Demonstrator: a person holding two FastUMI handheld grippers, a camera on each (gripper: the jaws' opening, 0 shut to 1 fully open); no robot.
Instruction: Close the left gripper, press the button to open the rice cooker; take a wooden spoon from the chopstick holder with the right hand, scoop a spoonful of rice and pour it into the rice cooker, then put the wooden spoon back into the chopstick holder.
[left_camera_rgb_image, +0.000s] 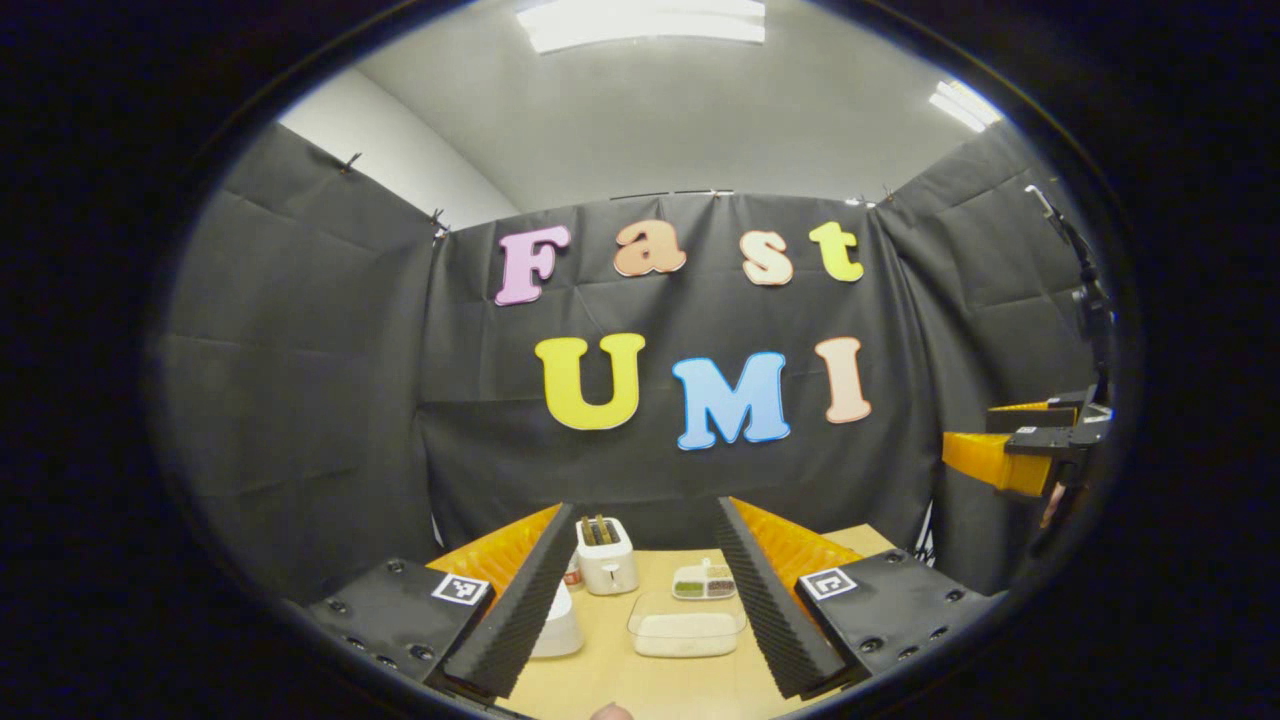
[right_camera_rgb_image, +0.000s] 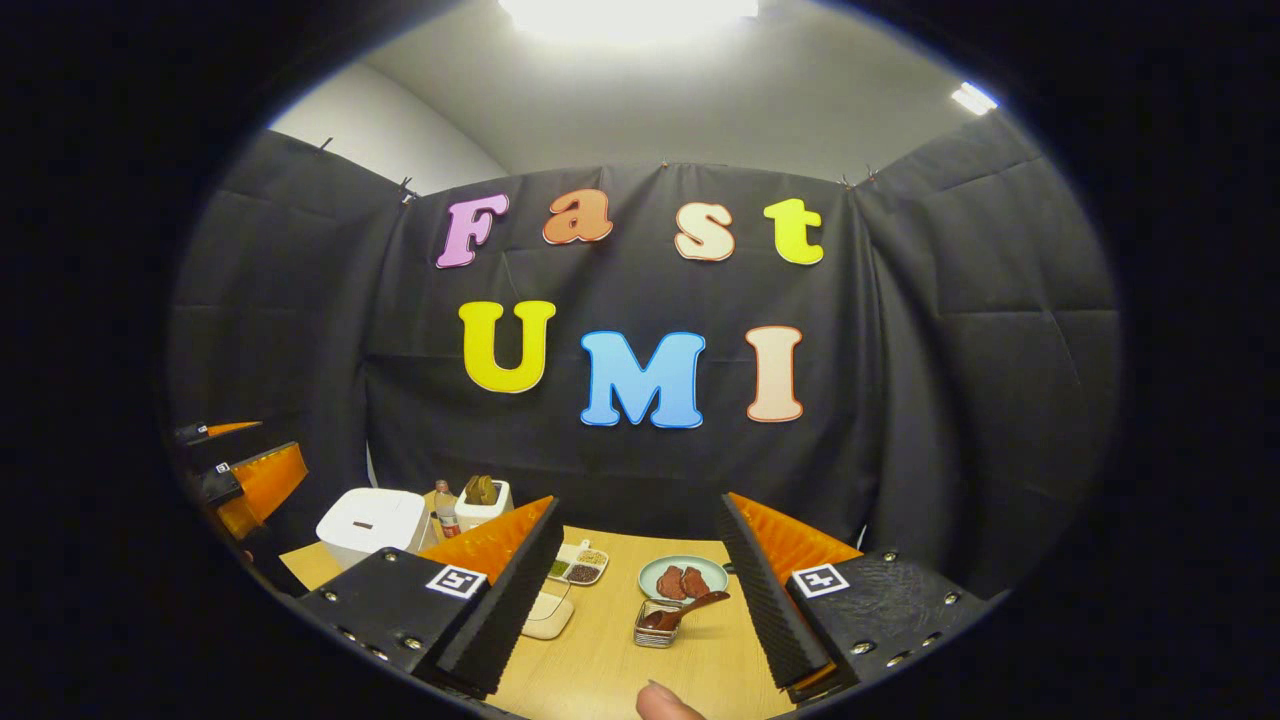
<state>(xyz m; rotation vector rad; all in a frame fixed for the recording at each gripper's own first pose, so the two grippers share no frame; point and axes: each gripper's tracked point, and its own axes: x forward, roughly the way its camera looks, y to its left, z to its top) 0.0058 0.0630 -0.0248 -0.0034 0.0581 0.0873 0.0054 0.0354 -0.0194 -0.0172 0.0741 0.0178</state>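
Note:
In the right gripper view the white rice cooker (right_camera_rgb_image: 372, 524) stands at the table's left end with its lid down. A small metal chopstick holder (right_camera_rgb_image: 655, 628) holds a wooden spoon (right_camera_rgb_image: 695, 606) that leans to the right. It sits between the fingers of my right gripper (right_camera_rgb_image: 640, 510), which is open and held above the table. My left gripper (left_camera_rgb_image: 645, 520) is open too. Past its fingers lies a clear box of rice (left_camera_rgb_image: 686, 633), and the rice cooker (left_camera_rgb_image: 560, 625) peeks out behind its left finger. Both grippers hold nothing.
A white toaster (left_camera_rgb_image: 607, 556), a divided dish of grains (left_camera_rgb_image: 704, 582) and a small bottle (right_camera_rgb_image: 445, 518) stand toward the back of the wooden table (right_camera_rgb_image: 600, 670). A plate with brown food (right_camera_rgb_image: 683, 579) lies behind the chopstick holder. The other gripper shows at each view's edge (left_camera_rgb_image: 1005, 460), (right_camera_rgb_image: 245, 480).

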